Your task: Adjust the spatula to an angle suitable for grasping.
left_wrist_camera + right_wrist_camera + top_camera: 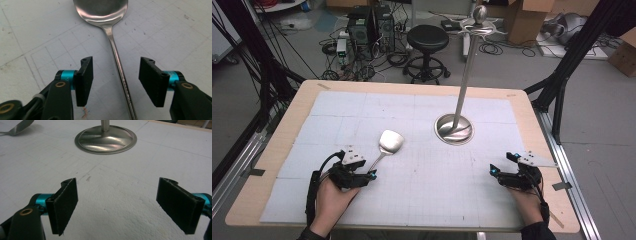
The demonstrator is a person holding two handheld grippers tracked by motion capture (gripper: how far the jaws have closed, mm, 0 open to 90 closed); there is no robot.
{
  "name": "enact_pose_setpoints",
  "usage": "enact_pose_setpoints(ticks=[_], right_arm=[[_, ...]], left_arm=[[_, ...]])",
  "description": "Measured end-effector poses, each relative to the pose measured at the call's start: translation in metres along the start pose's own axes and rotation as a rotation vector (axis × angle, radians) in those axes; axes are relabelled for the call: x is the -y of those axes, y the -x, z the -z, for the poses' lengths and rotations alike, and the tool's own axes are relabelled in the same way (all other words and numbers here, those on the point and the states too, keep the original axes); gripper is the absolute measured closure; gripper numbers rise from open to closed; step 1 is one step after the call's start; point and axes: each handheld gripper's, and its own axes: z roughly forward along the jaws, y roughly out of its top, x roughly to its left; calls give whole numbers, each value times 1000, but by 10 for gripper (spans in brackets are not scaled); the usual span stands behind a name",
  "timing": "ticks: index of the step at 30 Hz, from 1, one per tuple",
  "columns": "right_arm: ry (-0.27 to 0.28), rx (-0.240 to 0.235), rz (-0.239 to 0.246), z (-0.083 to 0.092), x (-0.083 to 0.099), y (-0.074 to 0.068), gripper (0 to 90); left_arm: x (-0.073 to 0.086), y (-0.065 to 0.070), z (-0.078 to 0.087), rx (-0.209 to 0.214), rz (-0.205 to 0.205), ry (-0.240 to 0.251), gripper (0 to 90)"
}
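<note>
the steel spatula point(388, 145) lies flat on the worktop point(422, 165) at near left, its thin, stiff, slippery handle between the left gripper's point(115, 80) released jaws, best pinched mid-handle; the right gripper point(125, 205) rests released.

grey floor with a black stool point(427, 41), computer towers point(371, 25), tangled cables and cardboard boxes point(526, 19)

A shiny stainless-steel spatula point(388, 145) with a broad, rounded blade and a thin straight handle lies flat on the white gridded foam mat, left of the table's middle. Its blade points away from the person, and its handle runs back toward the near left. The handle's near end passes between two black pads without touching either.
</note>
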Motion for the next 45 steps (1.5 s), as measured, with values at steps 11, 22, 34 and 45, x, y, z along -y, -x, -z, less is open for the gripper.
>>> enact_pose_setpoints(ticks=[11, 22, 34, 45], right_arm=[[-3, -2, -7, 0, 0, 0, 170], [-1, -1, -2, 0, 0, 0, 169], [-1, -1, -13, 0, 0, 0, 170], [43, 23, -58, 5, 1, 4, 176]], left_arm=[[-3, 4, -5, 9, 18, -79, 656], [-7, -3, -6, 28, 76, -109, 799], [-7, -7, -8, 89, 7, -63, 837], [-32, 1, -13, 209, -133, 47, 838]])
